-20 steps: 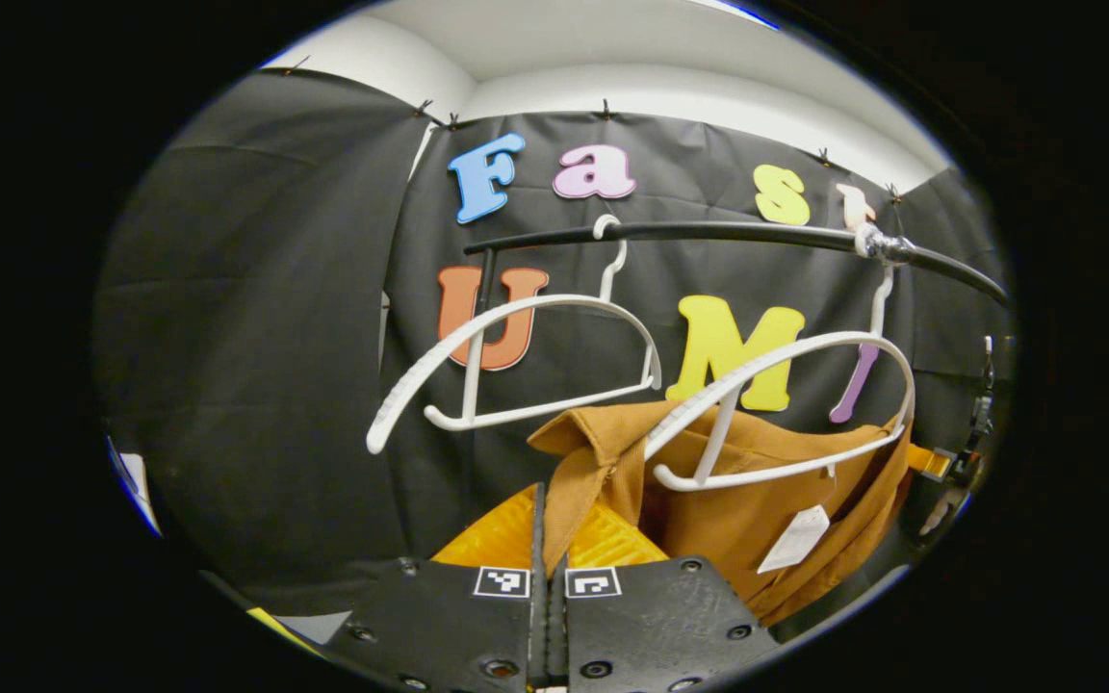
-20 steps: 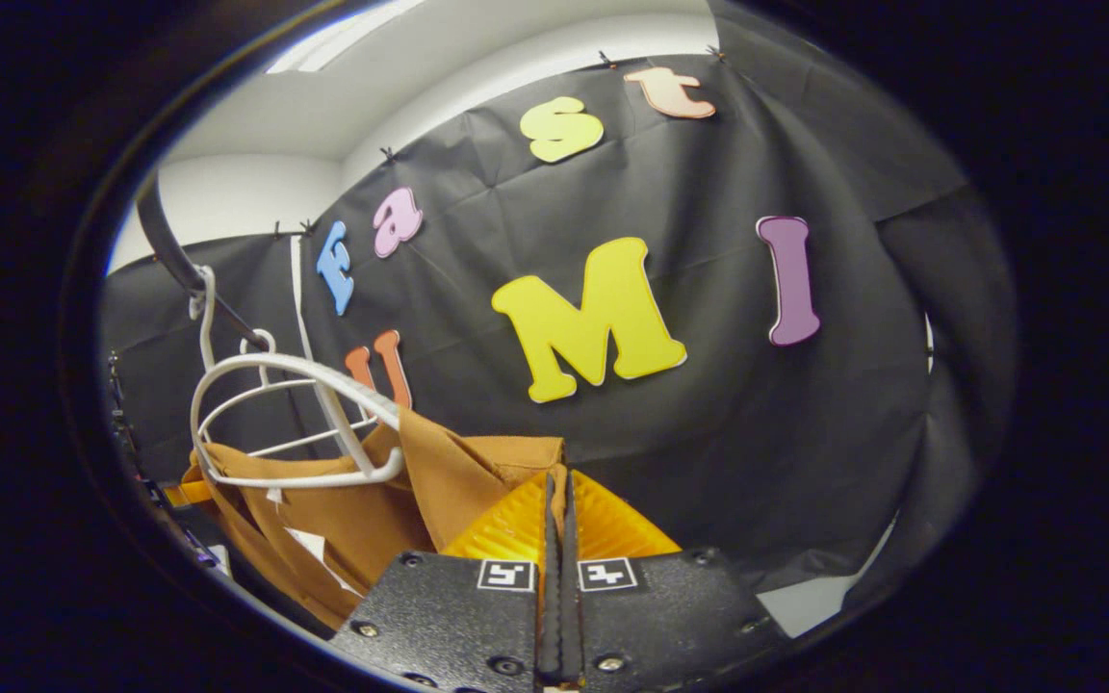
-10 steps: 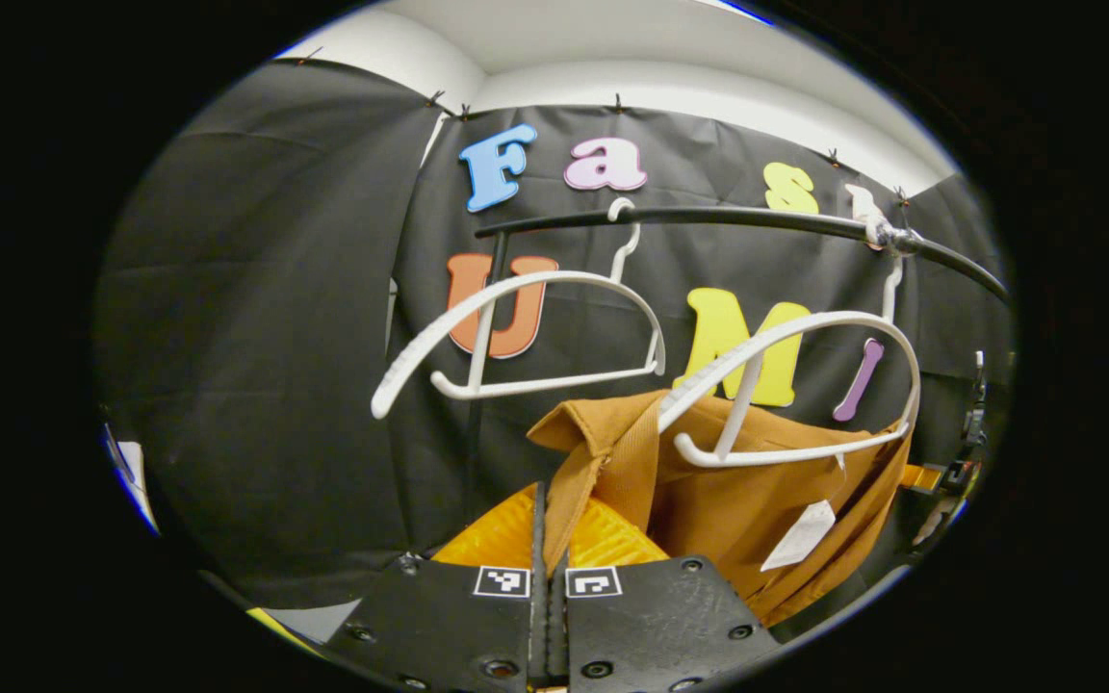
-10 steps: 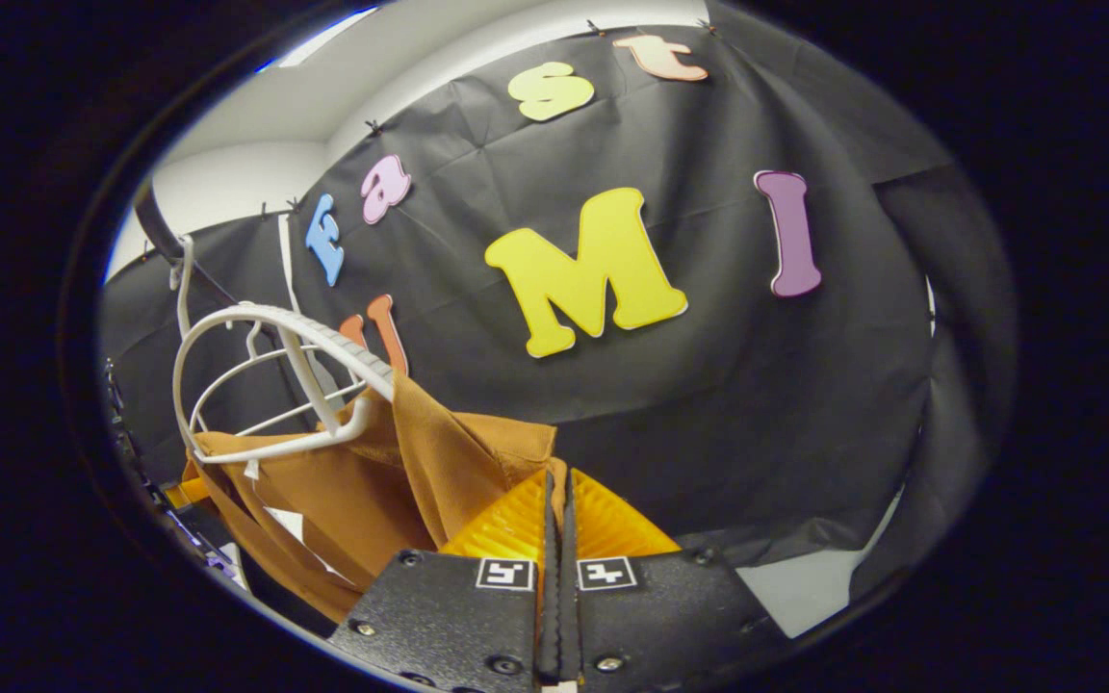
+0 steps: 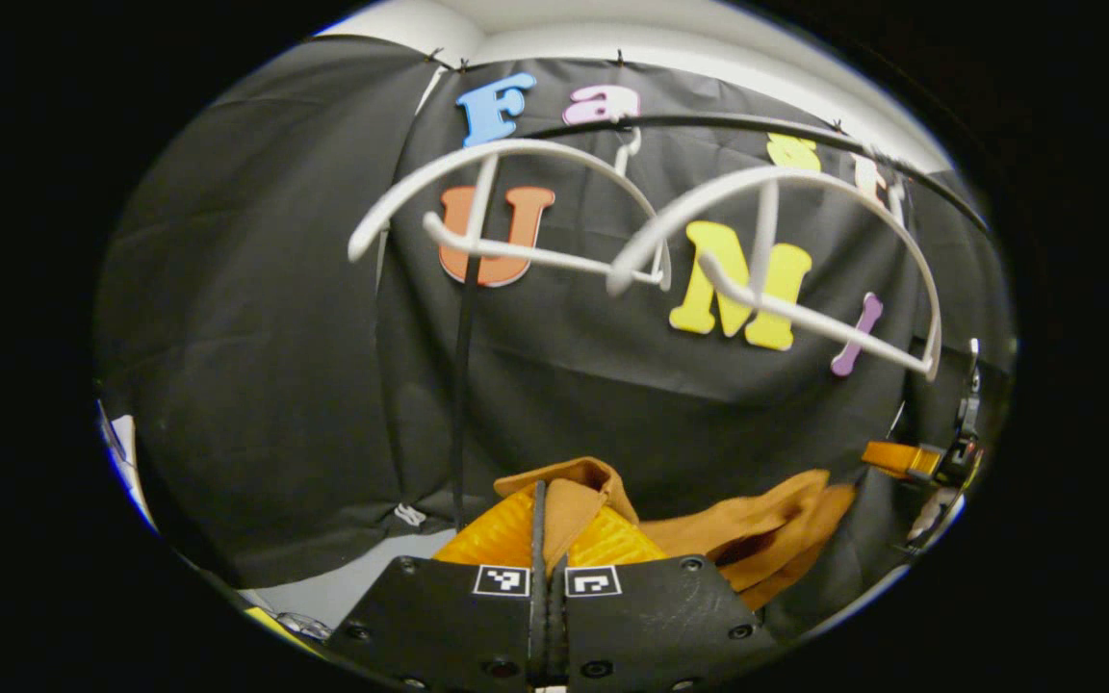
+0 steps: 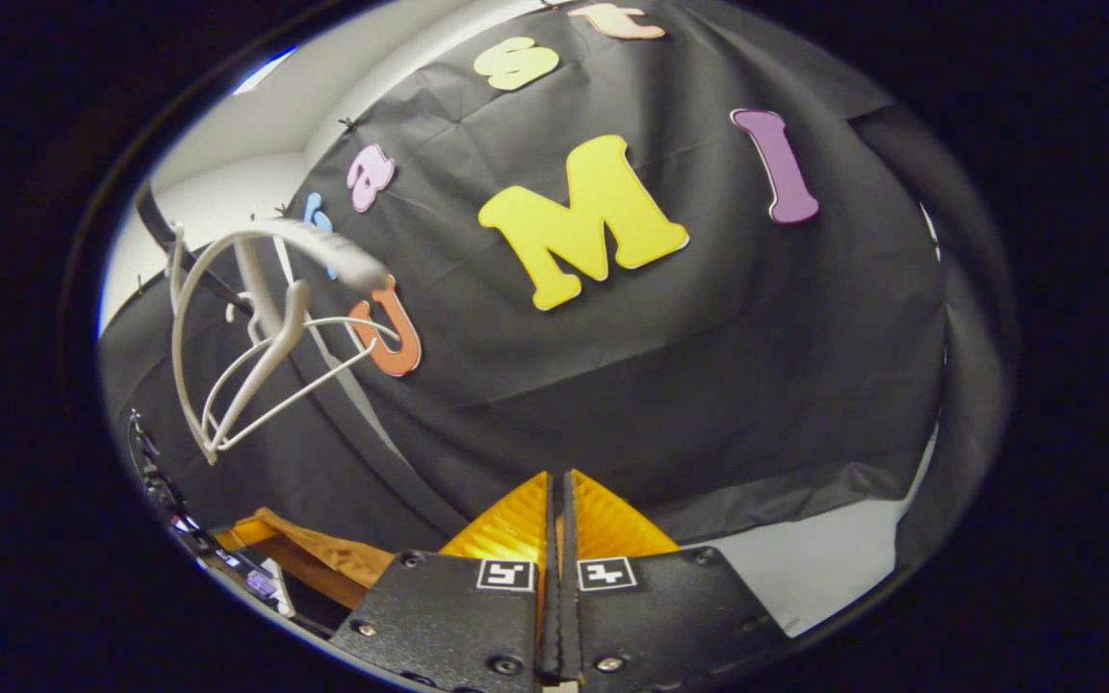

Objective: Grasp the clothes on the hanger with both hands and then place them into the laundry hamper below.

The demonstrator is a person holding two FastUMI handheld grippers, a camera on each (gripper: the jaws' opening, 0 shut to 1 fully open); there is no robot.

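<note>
Brown cloth garment [image 5: 747,525] hangs below the two bare white plastic hangers [image 5: 786,260], clear of them. The left gripper [image 5: 545,525] is clenched on a fold of it; the right gripper [image 6: 559,520] is closed, but whether cloth sits between its fingers I cannot tell. Lowering seems under way; next, carry it down and release. Below the hangers, the hamper is hidden, as is most of the garment.
</note>
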